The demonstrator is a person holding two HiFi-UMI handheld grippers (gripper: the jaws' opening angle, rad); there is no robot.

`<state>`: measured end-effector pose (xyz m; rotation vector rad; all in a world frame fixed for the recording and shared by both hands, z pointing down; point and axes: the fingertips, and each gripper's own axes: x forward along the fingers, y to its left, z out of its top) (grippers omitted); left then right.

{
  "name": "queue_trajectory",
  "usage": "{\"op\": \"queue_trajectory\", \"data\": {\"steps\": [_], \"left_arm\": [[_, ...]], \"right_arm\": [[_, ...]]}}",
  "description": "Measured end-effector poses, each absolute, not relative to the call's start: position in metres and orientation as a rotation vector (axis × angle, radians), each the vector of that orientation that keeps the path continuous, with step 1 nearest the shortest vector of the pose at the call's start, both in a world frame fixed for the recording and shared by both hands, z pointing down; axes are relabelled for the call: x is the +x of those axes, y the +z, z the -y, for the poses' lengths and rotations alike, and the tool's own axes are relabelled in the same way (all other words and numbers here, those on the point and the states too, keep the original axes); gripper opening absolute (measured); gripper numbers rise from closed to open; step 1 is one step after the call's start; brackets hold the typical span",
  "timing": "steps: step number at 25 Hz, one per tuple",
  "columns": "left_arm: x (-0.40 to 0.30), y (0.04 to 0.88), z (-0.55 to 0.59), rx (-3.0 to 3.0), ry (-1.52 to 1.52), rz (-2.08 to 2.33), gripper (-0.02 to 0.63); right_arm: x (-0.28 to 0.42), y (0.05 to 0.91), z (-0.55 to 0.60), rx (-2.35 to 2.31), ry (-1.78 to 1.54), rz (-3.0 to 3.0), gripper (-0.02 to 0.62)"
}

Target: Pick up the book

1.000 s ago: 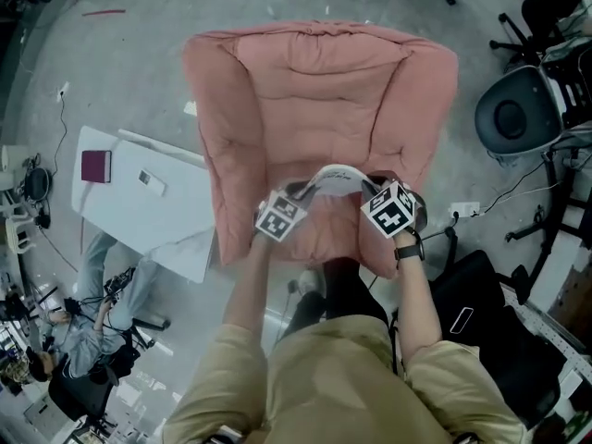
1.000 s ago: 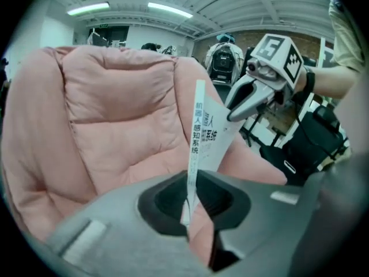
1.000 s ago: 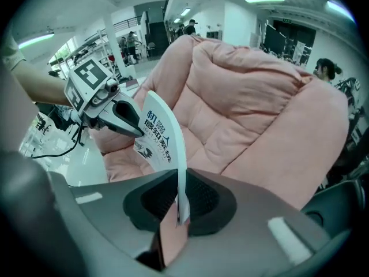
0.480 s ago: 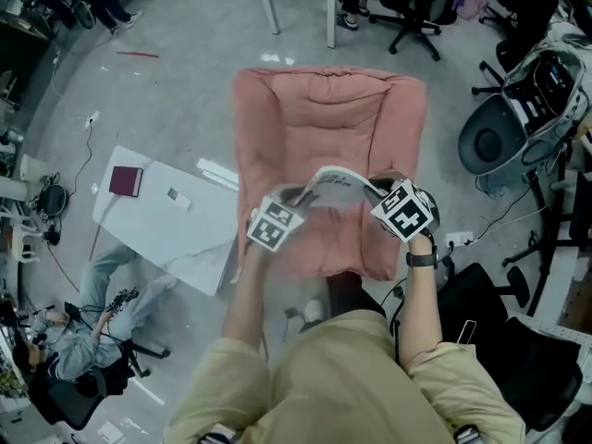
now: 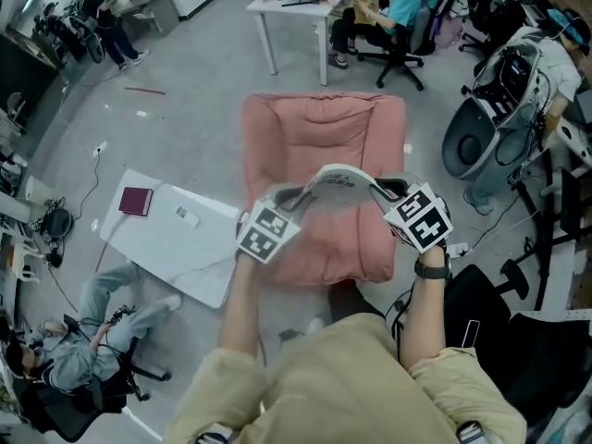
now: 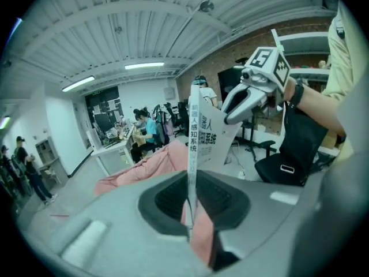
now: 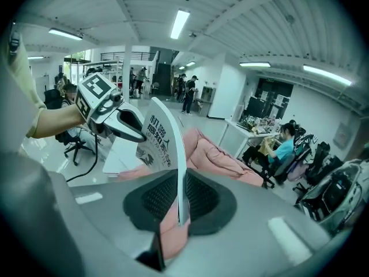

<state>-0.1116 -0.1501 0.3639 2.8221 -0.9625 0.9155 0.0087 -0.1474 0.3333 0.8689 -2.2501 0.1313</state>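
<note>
Well, we held the book up in the air, over the pink armchair and not touching it. Our left claw was pinched nearly all the way shut on the book's left edge. Our right claw was pinched nearly shut on its right edge. In each claw's own view we saw the thin edge of the book standing up between the two dark pads, squeezed tight with no gap. The book bent up in the middle like a little bridge from one claw to the other. Its cover was white with black letters on it. A white table stood on the grey floor just to the left of the armchair. A small dark red notebook lay on the far corner of that table, well apart from the book. Behind the armchair, a person in a blue-green shirt sat at a white desk. Another person sat low down at our left side, beyond the table.
</note>
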Motion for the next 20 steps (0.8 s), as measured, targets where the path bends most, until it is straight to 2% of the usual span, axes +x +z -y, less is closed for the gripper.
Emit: {"op": "queue_trajectory", "data": {"steps": [8, 20], "left_arm": [[-0.114, 0.326, 0.108, 2.893, 0.841, 0.992, 0.043], [-0.111, 0.341, 0.089, 2.885, 0.821, 0.993, 0.044]], "right_arm": [[0.006, 0.292, 0.105, 0.952, 0.022, 2.274, 0.048], [0.009, 0.306, 0.080, 0.933, 0.008, 2.268, 0.048]]}}
